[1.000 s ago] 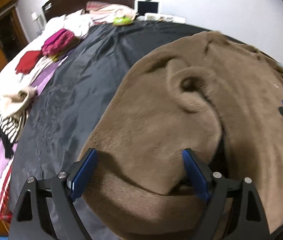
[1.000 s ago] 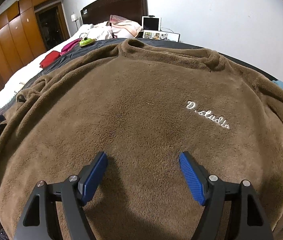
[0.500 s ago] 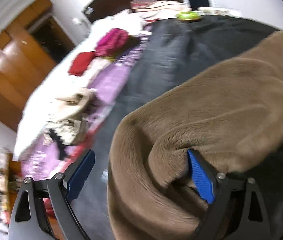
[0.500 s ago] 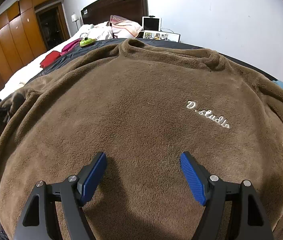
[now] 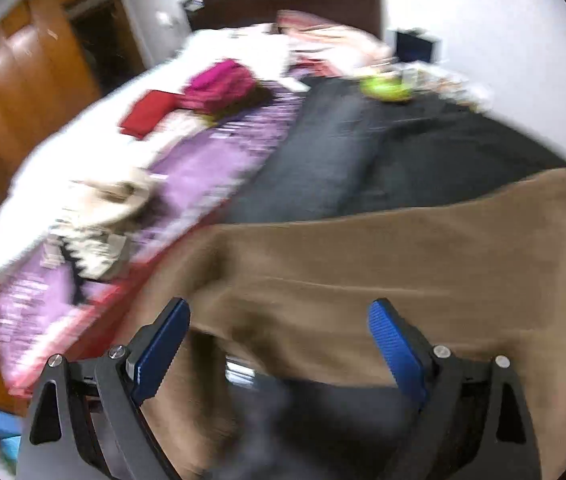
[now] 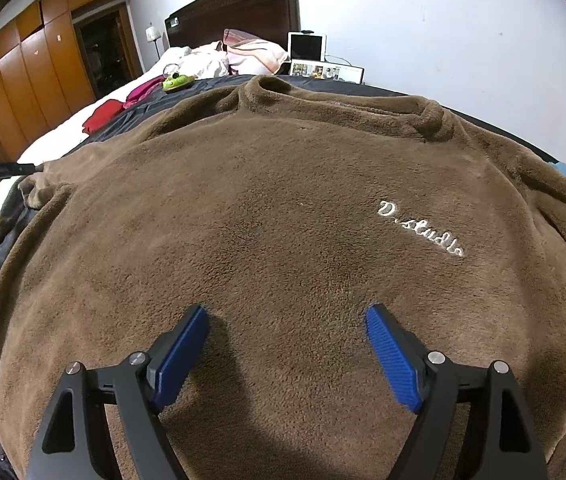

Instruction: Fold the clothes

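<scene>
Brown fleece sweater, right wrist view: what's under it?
The brown fleece sweater lies spread on a black sheet that shows past the collar and along its left edge. Whatever lies beneath the sweater's body is covered. White embroidered lettering faces up on top.

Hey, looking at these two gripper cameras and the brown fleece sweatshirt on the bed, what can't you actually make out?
- Left wrist view: all motion-blurred; the left gripper stands open, but contact with the brown fleece sweatshirt is unclear.
- Right wrist view: the sweatshirt's hem is hidden behind the right gripper, whose jaws are opening.
- Right wrist view: the right sleeve is cut off by the picture's edge.
- Small framed photos near the headboard: too small to read.
</scene>
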A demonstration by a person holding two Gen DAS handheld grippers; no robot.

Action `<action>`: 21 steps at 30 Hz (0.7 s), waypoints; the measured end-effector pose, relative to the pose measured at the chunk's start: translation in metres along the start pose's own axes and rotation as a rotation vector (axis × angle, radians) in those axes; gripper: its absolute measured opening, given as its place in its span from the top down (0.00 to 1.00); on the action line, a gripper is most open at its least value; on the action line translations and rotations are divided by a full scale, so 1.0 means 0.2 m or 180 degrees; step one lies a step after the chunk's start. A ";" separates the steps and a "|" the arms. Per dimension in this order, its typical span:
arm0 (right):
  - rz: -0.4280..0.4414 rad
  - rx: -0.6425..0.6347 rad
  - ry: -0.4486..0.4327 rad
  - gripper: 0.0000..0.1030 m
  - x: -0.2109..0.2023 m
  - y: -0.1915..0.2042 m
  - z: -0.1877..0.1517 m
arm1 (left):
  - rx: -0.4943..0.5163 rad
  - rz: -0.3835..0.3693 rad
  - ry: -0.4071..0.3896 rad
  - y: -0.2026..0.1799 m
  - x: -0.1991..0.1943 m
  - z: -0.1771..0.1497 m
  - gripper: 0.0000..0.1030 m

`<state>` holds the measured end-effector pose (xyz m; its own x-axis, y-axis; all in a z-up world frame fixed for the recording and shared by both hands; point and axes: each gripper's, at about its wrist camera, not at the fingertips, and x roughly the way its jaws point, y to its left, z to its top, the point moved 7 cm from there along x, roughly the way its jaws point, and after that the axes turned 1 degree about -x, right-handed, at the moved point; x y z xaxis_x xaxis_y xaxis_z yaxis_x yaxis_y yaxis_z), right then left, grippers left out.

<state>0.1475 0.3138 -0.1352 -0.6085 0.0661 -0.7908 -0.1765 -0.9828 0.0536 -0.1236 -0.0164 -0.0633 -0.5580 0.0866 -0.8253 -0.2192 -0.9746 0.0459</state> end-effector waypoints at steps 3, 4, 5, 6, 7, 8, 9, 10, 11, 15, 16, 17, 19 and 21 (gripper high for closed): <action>0.0023 0.0019 -0.0008 0.18 0.00 0.00 0.00 | 0.0238 -0.0411 -0.0004 -0.26 -0.09 -0.06 0.09; 0.0025 0.0022 -0.0009 0.18 0.00 0.01 0.00 | 0.0343 -0.0473 -0.0019 -0.33 -0.11 -0.08 0.09; 0.0030 0.0026 -0.0012 0.18 0.00 0.01 0.00 | 0.0473 -0.0511 -0.0044 -0.41 -0.13 -0.10 0.09; 0.0034 0.0030 -0.0014 0.18 -0.01 0.01 0.00 | 0.0605 -0.0521 -0.0070 -0.49 -0.15 -0.12 0.09; 0.0038 0.0034 -0.0016 0.18 -0.01 0.01 0.00 | 0.0715 -0.0495 -0.0092 -0.54 -0.15 -0.13 0.09; 0.0042 0.0037 -0.0018 0.18 -0.01 0.00 0.00 | 0.0841 -0.0439 -0.0117 -0.60 -0.14 -0.14 0.09; 0.0049 0.0043 -0.0020 0.18 -0.01 0.00 0.00 | 0.0940 -0.0372 -0.0133 -0.66 -0.14 -0.15 0.09; 0.0056 0.0049 -0.0023 0.18 -0.01 0.00 0.00 | 0.0990 -0.0294 -0.0119 -0.69 -0.11 -0.17 0.09; 0.0064 0.0057 -0.0026 0.18 -0.01 0.00 0.00 | 0.1022 -0.0220 -0.0084 -0.69 -0.07 -0.18 0.09; 0.0053 0.0108 -0.0031 0.18 -0.02 -0.04 -0.01 | 0.0981 -0.0114 0.0038 -0.63 0.06 -0.21 0.09; 0.0042 0.0116 -0.0030 0.18 -0.02 -0.05 -0.01 | 0.0947 -0.0134 0.0053 -0.61 0.08 -0.21 0.09; 0.0028 0.0124 -0.0028 0.18 -0.02 -0.05 -0.01 | 0.0896 -0.0160 0.0058 -0.60 0.08 -0.21 0.09; -0.0028 0.0122 -0.0019 0.18 -0.02 -0.07 -0.01 | 0.0895 -0.0134 0.0041 -0.58 0.09 -0.21 0.09; -0.0074 0.0098 -0.0006 0.18 -0.01 -0.07 -0.01 | 0.0986 -0.0062 -0.0020 -0.59 0.09 -0.21 0.08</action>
<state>0.1539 0.3270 -0.1355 -0.6055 0.0891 -0.7908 -0.2142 -0.9753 0.0540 -0.0743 0.0916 -0.1067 -0.5560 0.1069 -0.8242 -0.4629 -0.8635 0.2003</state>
